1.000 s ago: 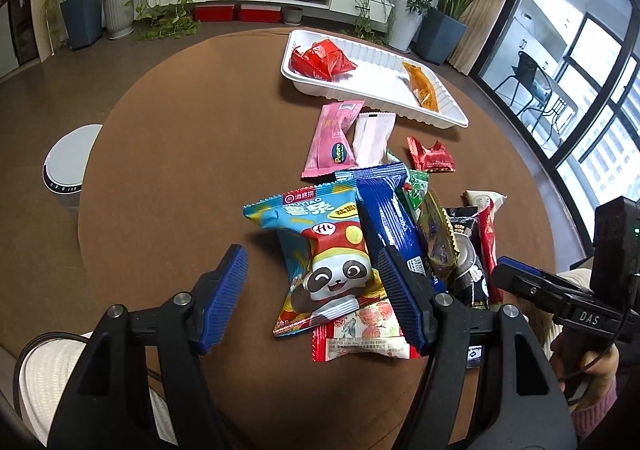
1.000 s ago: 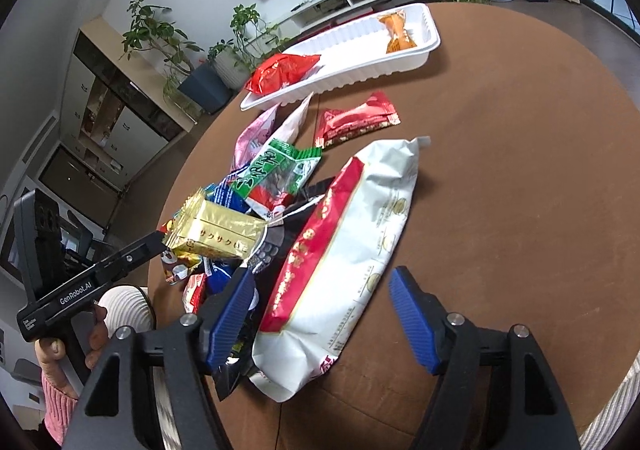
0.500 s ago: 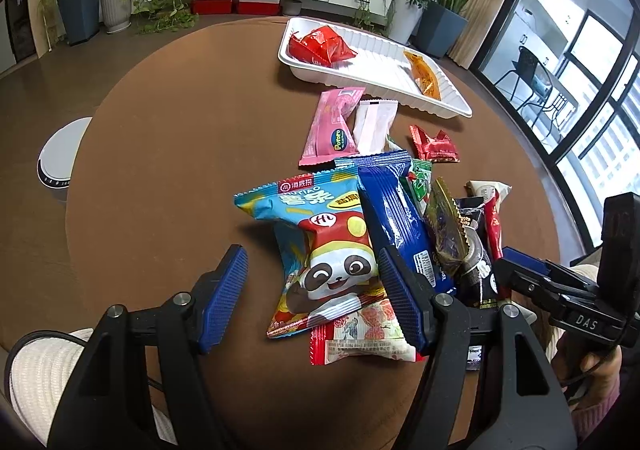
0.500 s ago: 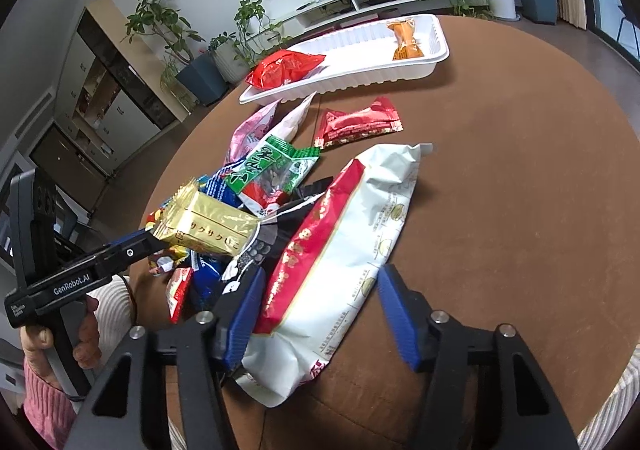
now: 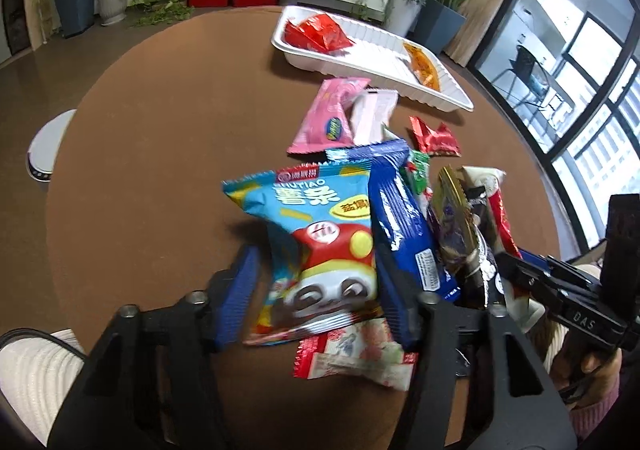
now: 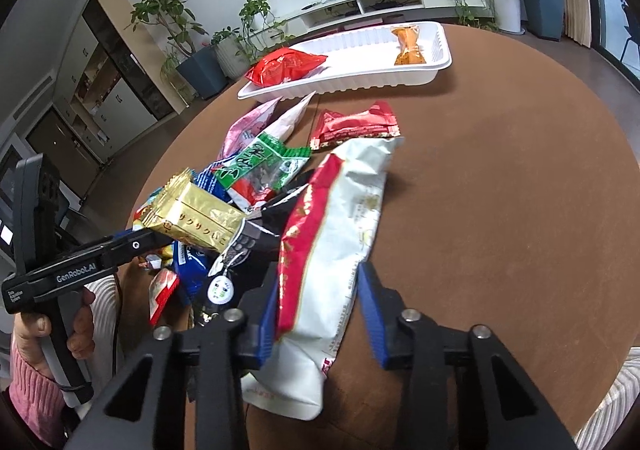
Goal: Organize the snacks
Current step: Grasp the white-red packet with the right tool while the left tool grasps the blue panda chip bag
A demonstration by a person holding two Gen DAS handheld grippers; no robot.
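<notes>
Both grippers have just been closing on packets since the earlier frames. Left gripper [image 5: 316,290] points steeply down, its blue pads flanking the panda snack bag [image 5: 316,246]; the right pad touches the bag's edge, the left pad stands just beside it, so a firm grip cannot be confirmed. Right gripper [image 6: 320,310], likewise angled down, has its pads pressed against both sides of the white-and-red bag [image 6: 336,242]. Each tool is held by a hand [image 6: 52,334] in a pink sleeve. Remaining packets lie heaped on the round brown table [image 6: 500,190]. At twelve o'clock, far side, a white tray [image 6: 360,78] holds a red packet [image 6: 284,66] and an orange packet [image 6: 408,46]. Beyond: potted plants [image 6: 164,22], low white shelving and a wall-mounted screen.
</notes>
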